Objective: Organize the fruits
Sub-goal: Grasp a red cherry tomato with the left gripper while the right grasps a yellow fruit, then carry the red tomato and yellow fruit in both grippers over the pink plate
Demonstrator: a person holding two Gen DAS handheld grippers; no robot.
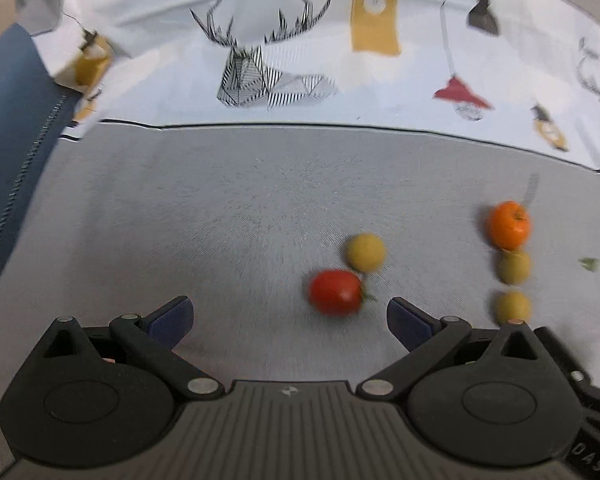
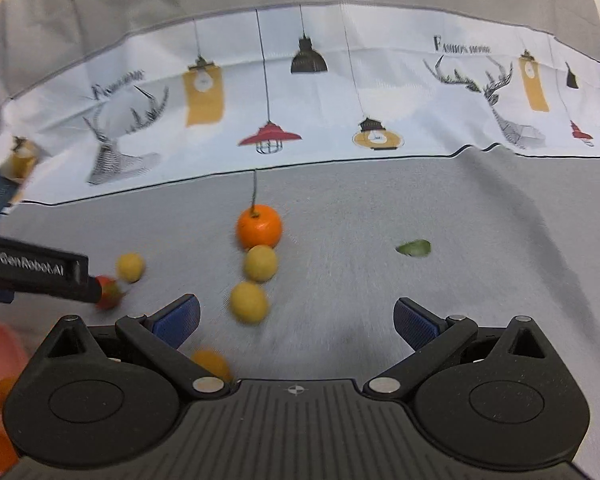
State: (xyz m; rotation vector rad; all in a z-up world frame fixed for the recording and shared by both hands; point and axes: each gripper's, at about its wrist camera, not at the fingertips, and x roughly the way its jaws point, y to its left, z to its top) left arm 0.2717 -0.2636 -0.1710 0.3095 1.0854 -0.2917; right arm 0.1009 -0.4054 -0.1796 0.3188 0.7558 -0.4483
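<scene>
Left wrist view: the left tongs (image 1: 288, 320) hover low over a grey woven cloth surface (image 1: 180, 220), level and pointing forward, blue pads spread wide with nothing between them. Just ahead lies one oval red tomato (image 1: 335, 292), its long axis roughly left to right and its green stalk end to the right, touching one round yellow-green fruit (image 1: 365, 252) behind it. Further right, a line runs away from the camera: two more yellow-green fruits (image 1: 512, 306) and one round orange mandarin (image 1: 509, 225), stem end up.

Right wrist view: the right tongs (image 2: 296, 320) are also low, level and spread apart, empty. The mandarin (image 2: 259, 226) and two yellow fruits (image 2: 249, 302) sit ahead in a line. The left tool's black body (image 2: 40, 274) partly hides the tomato (image 2: 109, 292). One green leaf scrap (image 2: 414, 247) lies right.
</scene>
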